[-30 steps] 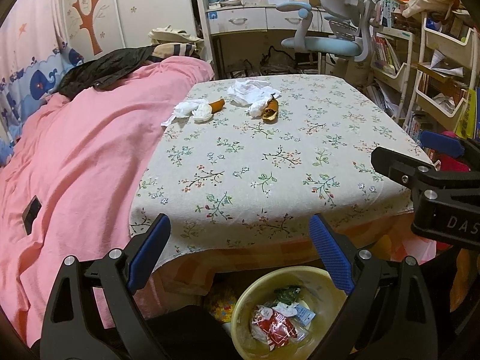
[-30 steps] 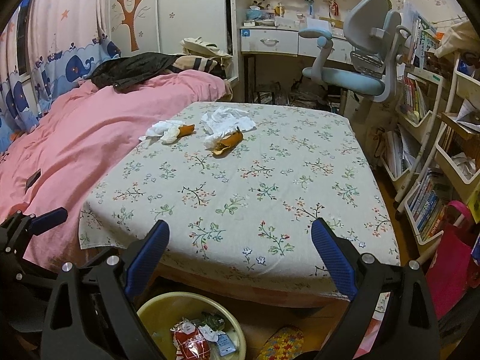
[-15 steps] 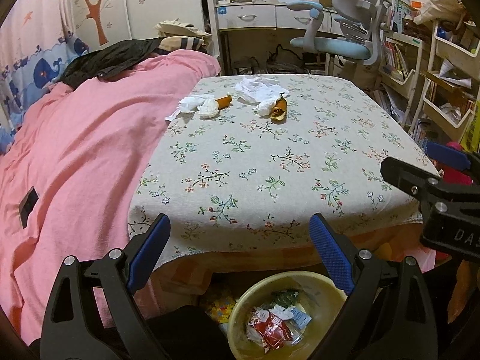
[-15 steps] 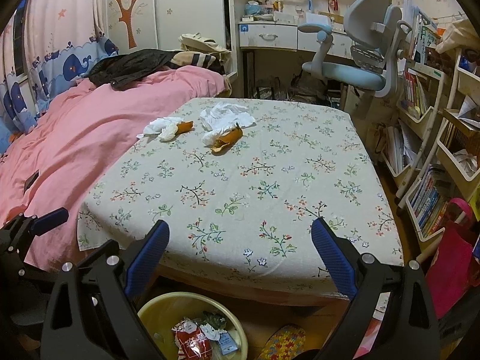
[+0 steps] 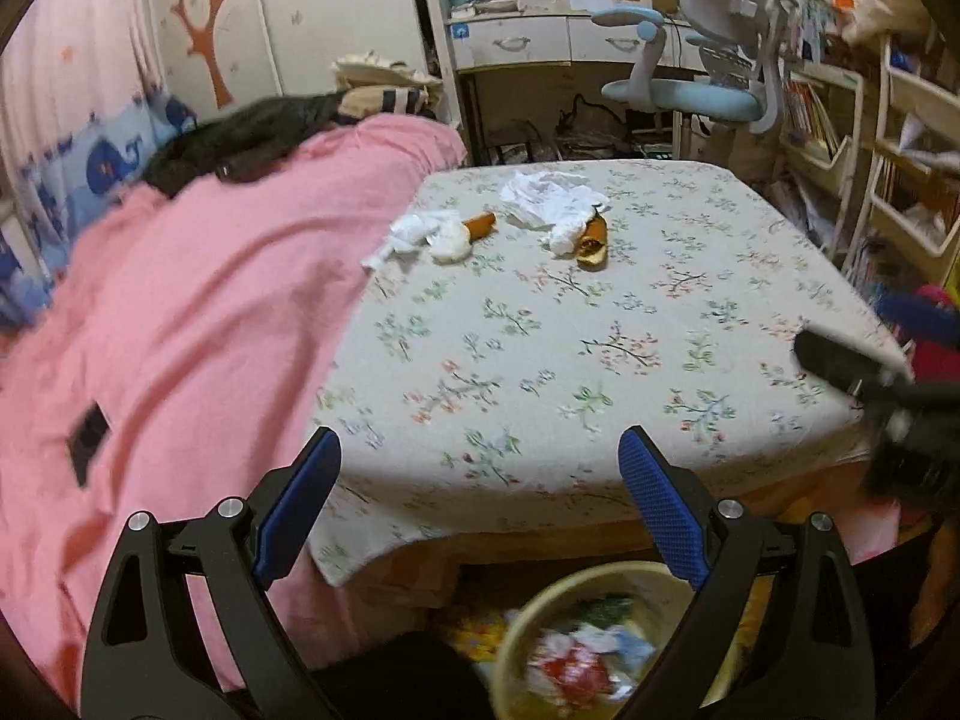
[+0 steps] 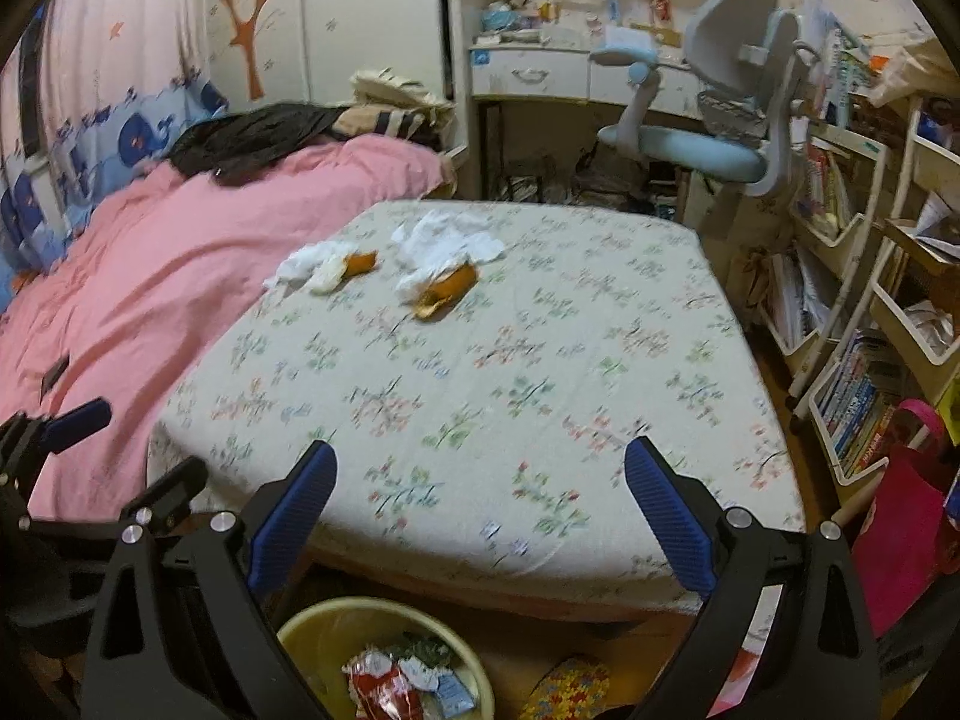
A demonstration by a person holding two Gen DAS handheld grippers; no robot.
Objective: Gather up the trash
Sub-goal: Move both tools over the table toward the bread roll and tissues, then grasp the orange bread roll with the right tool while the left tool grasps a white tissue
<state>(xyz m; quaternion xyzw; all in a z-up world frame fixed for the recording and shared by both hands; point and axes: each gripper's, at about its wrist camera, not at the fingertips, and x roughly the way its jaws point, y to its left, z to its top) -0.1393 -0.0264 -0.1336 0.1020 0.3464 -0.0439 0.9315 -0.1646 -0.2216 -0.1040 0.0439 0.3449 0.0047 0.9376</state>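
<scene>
Trash lies at the far side of the floral-clothed table (image 5: 540, 360): a crumpled white tissue (image 5: 552, 198) (image 6: 447, 240), an orange peel (image 5: 591, 237) (image 6: 444, 291) beside it, and a second tissue wad with an orange piece (image 5: 447, 234) (image 6: 330, 264) to the left. A yellow bin (image 5: 540, 618) (image 6: 318, 618) holding wrappers stands on the floor below the table's near edge. My left gripper (image 5: 480, 480) is open and empty above the near edge. My right gripper (image 6: 480, 492) is also open and empty, to the right of the left one.
A pink blanket-covered bed (image 5: 180, 330) runs along the table's left side. A blue desk chair (image 6: 702, 144) and a desk stand behind the table. Shelves with books (image 6: 858, 396) and a pink bag (image 6: 906, 510) crowd the right.
Both grippers have moved forward and slightly up toward the table; the trash looks nearer and the bin has slid lower in both views. Jaws stay open.
</scene>
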